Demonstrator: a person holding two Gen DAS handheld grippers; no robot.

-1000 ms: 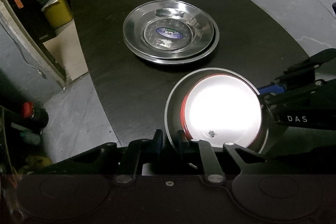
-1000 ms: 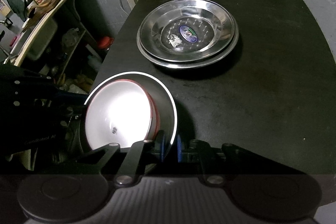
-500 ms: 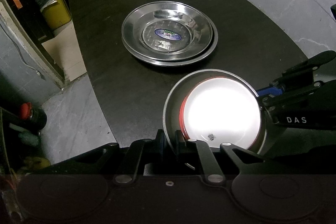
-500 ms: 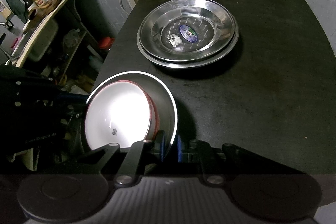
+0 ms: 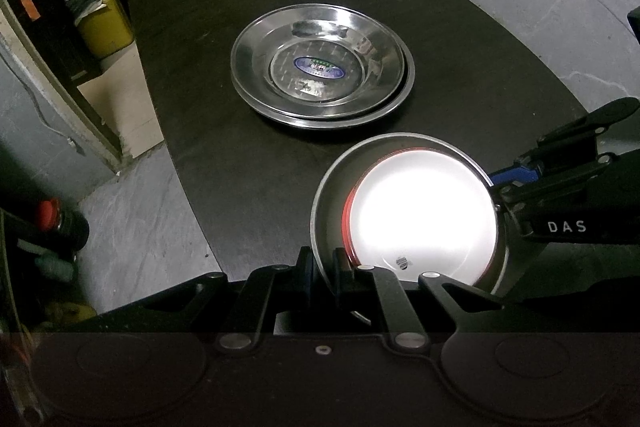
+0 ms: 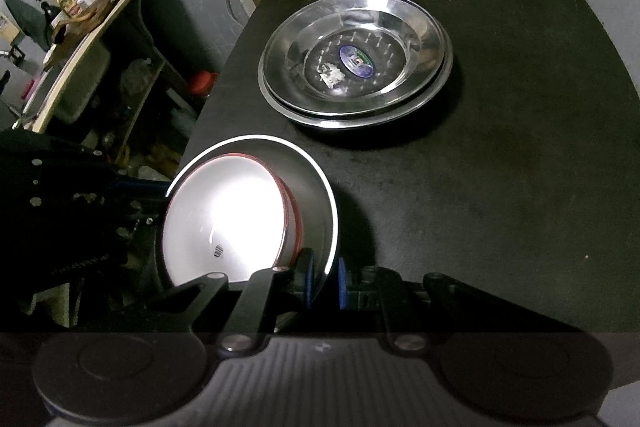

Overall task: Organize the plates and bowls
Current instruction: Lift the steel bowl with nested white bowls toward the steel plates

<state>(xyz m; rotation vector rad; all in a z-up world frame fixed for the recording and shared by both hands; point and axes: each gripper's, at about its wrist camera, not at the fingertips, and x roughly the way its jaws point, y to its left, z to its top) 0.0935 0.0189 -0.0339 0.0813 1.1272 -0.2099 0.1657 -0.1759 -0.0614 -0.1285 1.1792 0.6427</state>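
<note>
Since the earlier frames little has shifted: the nested bowls sit marginally lower in the left wrist view, and the steel plates on the table keep their place.

The left gripper (image 5: 322,269) is pinched on the near rim of the grey bowl (image 5: 325,203), one finger inside the wall and one outside. The right gripper (image 6: 322,279) is pinched on the opposite rim of the same bowl in the same manner. Gripping both sides appears intended to keep the bowl level and to share the load.

A red-rimmed white bowl (image 5: 424,215) is nested inside the grey bowl, off-centre against one wall. Its interior is overexposed; a small mark shows near its base.

The bowl pair is over the near edge of the black table (image 5: 240,155). Whether it rests on the surface or is held just above it cannot be told.

Two stacked steel plates (image 5: 320,67), the upper bearing a blue oval label, lie at mid-table, apart from the bowls.

Judgement: plates and bowls are each already grouped by kind. The remaining step is probably to set the bowl pair down beside the plates. Risk: uneven lift could slide the inner bowl.
</note>
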